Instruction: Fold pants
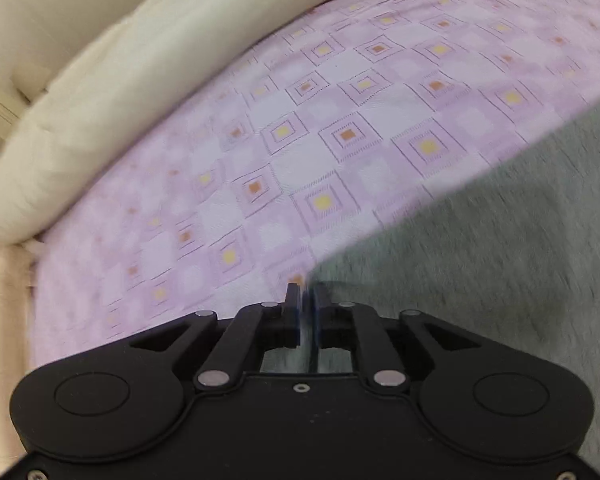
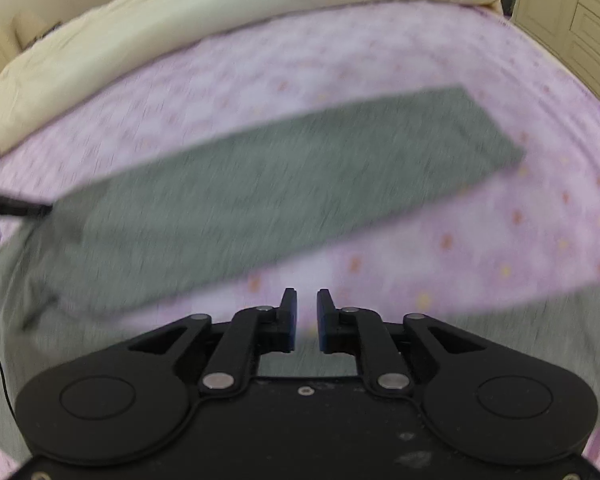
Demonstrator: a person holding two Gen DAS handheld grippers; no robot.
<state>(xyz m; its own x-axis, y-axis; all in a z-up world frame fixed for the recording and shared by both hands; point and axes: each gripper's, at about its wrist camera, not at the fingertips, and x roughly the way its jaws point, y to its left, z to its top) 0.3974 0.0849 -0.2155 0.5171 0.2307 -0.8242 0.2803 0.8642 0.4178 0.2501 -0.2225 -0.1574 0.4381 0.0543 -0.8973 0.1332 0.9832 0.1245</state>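
Jaws of left gripper [image 1: 308, 300] pinch the pants [image 1: 480, 248]; right gripper [image 2: 307, 306] jaws slightly apart, empty.

Two steep views, shared bedsheet [image 1: 340, 152]

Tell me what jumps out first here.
The long grey knit pants lie stretched diagonally across the pink checked bedsheet, under a cream duvet bunched at the far edge. The left gripper pinches the pants' edge; the right gripper hangs open over bare sheet.
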